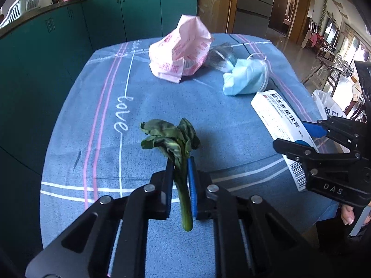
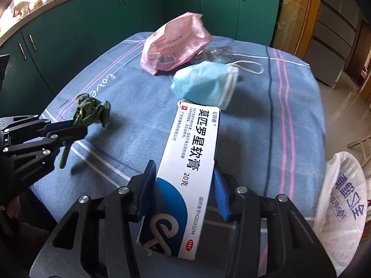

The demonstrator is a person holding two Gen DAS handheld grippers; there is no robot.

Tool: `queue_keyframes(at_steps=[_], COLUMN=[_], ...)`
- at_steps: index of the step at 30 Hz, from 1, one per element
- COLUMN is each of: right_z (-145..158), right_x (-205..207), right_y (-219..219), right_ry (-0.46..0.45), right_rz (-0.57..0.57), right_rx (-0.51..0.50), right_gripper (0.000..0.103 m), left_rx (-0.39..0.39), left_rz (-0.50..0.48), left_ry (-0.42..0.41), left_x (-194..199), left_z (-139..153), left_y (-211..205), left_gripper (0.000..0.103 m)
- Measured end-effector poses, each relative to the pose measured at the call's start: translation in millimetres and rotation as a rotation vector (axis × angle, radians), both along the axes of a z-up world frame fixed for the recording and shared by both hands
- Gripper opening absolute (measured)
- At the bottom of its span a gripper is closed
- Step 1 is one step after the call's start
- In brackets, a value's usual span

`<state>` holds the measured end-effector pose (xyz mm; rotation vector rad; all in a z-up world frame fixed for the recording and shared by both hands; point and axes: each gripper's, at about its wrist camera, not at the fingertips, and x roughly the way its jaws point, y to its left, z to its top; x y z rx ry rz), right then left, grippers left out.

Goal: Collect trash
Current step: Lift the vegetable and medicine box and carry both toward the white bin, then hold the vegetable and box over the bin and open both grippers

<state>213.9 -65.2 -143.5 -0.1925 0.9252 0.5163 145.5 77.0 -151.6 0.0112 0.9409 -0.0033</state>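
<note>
My left gripper [image 1: 181, 164] is shut on the stem of a wilted green vegetable [image 1: 172, 141] and holds it above the blue tablecloth [image 1: 97, 106]; it also shows in the right wrist view [image 2: 91, 112]. My right gripper [image 2: 184, 173] is shut on a white and blue medicine box [image 2: 187, 159], held above the table; the box also shows in the left wrist view [image 1: 276, 118]. A pink wrapper [image 1: 183, 51], a blue face mask [image 1: 245, 78] and a clear crumpled plastic piece [image 1: 220, 56] lie at the far side of the table.
A white plastic bag [image 2: 343, 199] hangs open beside the table's right edge. Green cabinets [image 1: 104, 11] stand behind and to the left of the table. The tablecloth [image 2: 255, 127] covers the whole tabletop.
</note>
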Motion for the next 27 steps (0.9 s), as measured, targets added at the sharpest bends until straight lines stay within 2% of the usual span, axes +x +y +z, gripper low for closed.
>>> queue_keyframes(at_steps=[7, 11, 15, 20, 22, 27], right_z=[22, 36, 43, 46, 44, 41], right_x=[-2, 0, -4, -20, -27, -51], right_y=[-56, -100, -141, -206, -228, -278], right_ry=[-0.057, -0.099, -0.13, -0.151, -0.149, -0.145], right_rz=[-0.149, -0.256, -0.351, -0.5, -0.549, -0.657], right_rx=[0.028, 0.038, 0.036, 0.022, 0.021, 0.015], right_gripper=[0.047, 0.047, 0.047, 0.047, 0.047, 0.047], left_rx=[-0.005, -0.066, -0.089, -0.096, -0.096, -0.106], left_rz=[-0.022, -0.06, -0.118, -0.294, -0.39, -0.558], left_ry=[-0.061, -0.084, -0.079, -0.08, -0.064, -0.026], left_x=[-5, -3, 11, 25, 30, 34], left_z=[24, 34, 38, 40, 37, 27], left_y=[-15, -26, -49, -119, -157, -234], left_gripper=[0.014, 0.014, 0.014, 0.014, 0.014, 0.014])
